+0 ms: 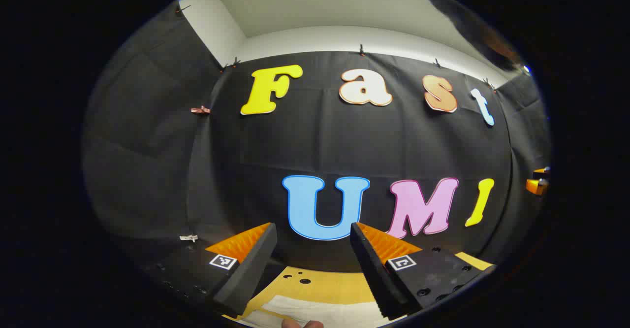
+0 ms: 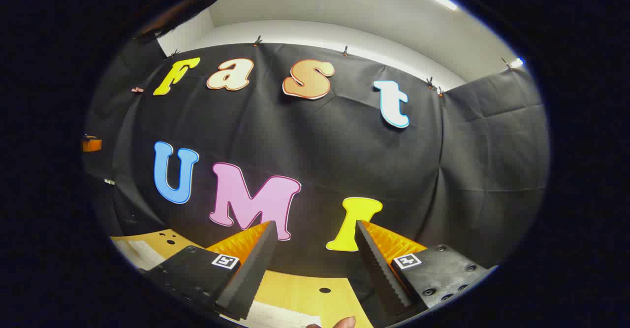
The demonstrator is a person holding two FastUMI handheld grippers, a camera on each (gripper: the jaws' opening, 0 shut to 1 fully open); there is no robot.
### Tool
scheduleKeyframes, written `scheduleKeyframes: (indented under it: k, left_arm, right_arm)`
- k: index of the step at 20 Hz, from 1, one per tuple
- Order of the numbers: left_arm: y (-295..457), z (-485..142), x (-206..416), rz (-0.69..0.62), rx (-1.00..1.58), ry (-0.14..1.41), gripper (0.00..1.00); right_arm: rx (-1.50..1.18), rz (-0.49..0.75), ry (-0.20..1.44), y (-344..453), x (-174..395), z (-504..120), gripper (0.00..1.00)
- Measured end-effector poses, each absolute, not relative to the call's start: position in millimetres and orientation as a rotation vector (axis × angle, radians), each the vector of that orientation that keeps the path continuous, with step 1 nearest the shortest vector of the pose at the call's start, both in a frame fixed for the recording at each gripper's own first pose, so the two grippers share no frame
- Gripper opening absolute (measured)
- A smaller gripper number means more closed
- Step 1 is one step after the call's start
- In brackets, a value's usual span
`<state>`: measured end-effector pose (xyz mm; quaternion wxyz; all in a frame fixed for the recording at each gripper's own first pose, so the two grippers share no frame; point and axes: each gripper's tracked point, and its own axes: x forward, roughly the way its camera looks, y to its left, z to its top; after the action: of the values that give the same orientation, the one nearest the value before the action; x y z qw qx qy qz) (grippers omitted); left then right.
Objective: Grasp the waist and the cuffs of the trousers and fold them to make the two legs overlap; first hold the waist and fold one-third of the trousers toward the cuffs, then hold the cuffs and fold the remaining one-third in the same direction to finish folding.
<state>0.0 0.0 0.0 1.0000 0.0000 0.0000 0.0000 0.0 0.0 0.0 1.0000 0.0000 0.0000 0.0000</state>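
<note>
Hovering above the yellow wooden tabletop point(image 1: 339, 286), both tools point forward at the black cloth booth wall point(image 1: 325, 141). The left gripper point(image 1: 313, 249) has its jaws spread with nothing between them; the right gripper point(image 2: 312, 251) is likewise spread and empty. A pale, whitish fabric, probably the trousers point(image 1: 320, 311), lies flat on the table just below the left gripper and shows again under the right one point(image 2: 275, 315). Which end is waist or cuff cannot be told. A fingertip point(image 1: 307, 324) peeks in at the bottom edge. To begin well, I judge both grippers should tilt down and descend together, each pinching a corner of the cloth. No containers are visible.
</note>
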Motion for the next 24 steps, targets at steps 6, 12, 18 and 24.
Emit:
scheduleKeyframes:
  k: [6,12,18,24]
  left_arm:
    - [0.1,-67.0,-6.3,-0.036,0.068,0.022,0.95]
    - [16.9,-97.0,-14.8,-0.011,-0.013,0.064,0.96]
    - [18.4,-118.9,-25.5,-0.08,0.068,0.089,0.97]
    - [36.8,-197.8,-47.1,-0.212,0.405,0.227,0.96]
  right_arm:
    - [-0.044,-0.053,0.034,5.8,-37.0,-35.6,0.97]
    - [-0.054,-0.035,0.073,33.0,-62.2,-60.2,0.97]
    - [-0.125,0.005,0.11,58.5,-74.8,-78.1,0.97]
    - [-0.302,0.002,0.236,53.1,-99.4,-129.6,0.98]
